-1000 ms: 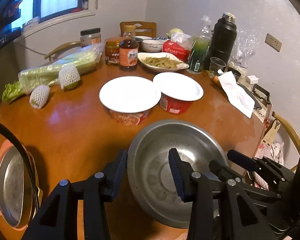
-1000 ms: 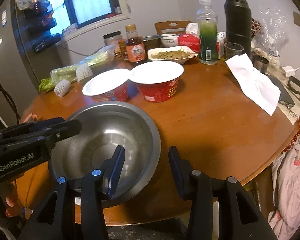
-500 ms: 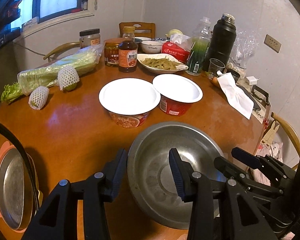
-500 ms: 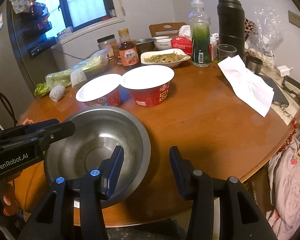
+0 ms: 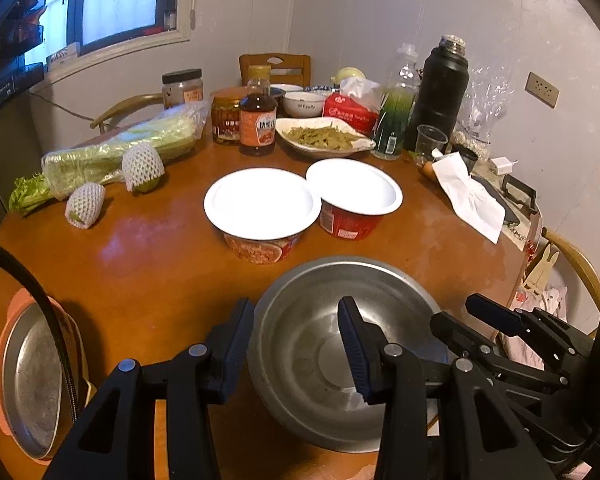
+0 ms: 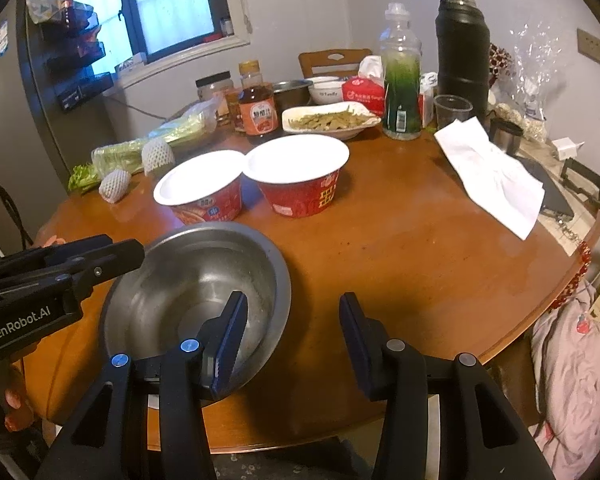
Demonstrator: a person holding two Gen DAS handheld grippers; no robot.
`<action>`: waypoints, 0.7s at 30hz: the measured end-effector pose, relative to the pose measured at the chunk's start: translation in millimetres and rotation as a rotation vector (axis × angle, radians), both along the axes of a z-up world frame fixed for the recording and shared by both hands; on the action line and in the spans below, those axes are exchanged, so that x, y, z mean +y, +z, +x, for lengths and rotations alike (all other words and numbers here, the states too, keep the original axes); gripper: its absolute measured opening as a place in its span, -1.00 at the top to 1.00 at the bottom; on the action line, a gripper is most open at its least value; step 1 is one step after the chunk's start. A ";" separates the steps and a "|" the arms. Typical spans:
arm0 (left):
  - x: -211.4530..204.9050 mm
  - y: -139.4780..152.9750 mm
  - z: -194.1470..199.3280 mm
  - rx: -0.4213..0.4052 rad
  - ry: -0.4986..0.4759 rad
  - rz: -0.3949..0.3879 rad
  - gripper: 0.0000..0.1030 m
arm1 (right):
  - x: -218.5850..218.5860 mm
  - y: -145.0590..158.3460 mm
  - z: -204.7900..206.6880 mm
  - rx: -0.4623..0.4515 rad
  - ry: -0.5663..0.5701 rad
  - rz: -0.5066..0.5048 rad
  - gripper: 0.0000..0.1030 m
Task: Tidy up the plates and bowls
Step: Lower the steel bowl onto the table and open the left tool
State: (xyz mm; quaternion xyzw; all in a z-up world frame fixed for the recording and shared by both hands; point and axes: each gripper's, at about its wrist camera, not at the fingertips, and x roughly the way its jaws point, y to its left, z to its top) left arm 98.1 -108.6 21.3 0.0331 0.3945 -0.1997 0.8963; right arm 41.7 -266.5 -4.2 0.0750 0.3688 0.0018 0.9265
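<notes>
Left tongs (image 5: 296, 340): released, straddling the steel bowl's (image 5: 320, 344) left rim. Steel bowl: near bench (image 5: 148, 272) edge, between both tongs. Right tongs (image 6: 292, 334): released, straddling its right rim, equally near.

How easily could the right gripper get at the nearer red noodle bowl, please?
Probably easily: the right gripper straddles the steel bowl's rim, jaws apart, and bare table leads to the noodle bowl.

"GenRobot.AI" on left tool (image 6: 100, 256)
</notes>
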 end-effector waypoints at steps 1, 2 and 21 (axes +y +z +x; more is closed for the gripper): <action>0.4 2.1 -1.1 -0.004 0.000 -0.002 0.15 | 0.3 2.0 -1.3 -0.006 -0.001 -0.003 0.03; 0.9 4.4 -2.2 -0.008 0.002 -0.003 0.15 | 0.7 5.4 -2.9 -0.014 0.000 -0.006 -0.01; 23.1 25.4 14.9 -0.046 0.074 -0.041 0.09 | 25.6 44.6 14.5 -0.115 0.069 -0.031 -0.11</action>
